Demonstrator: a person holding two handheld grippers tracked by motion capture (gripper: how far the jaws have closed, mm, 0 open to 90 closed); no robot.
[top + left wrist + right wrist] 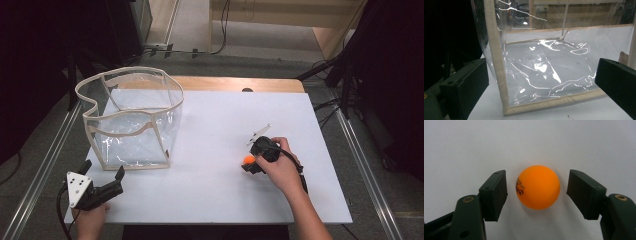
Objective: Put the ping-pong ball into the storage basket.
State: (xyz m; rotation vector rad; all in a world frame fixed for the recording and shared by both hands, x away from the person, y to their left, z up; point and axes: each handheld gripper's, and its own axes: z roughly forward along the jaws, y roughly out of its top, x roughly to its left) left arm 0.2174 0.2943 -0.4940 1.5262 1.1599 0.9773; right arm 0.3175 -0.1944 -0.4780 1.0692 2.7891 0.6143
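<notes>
One orange ball (538, 187), one clear bag (131, 118), two grippers. Ball low and right of centre in the high view (248, 159), on the white table top (210, 150), just at the tip of the right gripper (251, 163). In the right gripper view, seated at mid-frame between the two black jaws of the right gripper (537, 193), a narrow gap on each side, pads not pressing; jaws half drawn in around it. Dark printed lettering on the ball's left face, too small to read.

Clear bag at upper left of the high view, standing open, cream trim along rim and edges, rim wavy and slumped. Left gripper (116, 180) at lower left, just short of the bag's near bottom corner, jaws spread wide with nothing between them; in the left gripper view (541, 82) the bag's corner seam (496, 62) rising between the wide-set jaws, not touched.

White sheet over a wooden table, a strip of bare wood along the far edge. Grey floor around it, metal rails down both sides, cables at right and top, dark equipment at upper left and upper right.

Both forearms cut off by the bottom edge. Right gripper largely covered by the hand (280, 167). Bag's interior hard to judge through glare and creases.
</notes>
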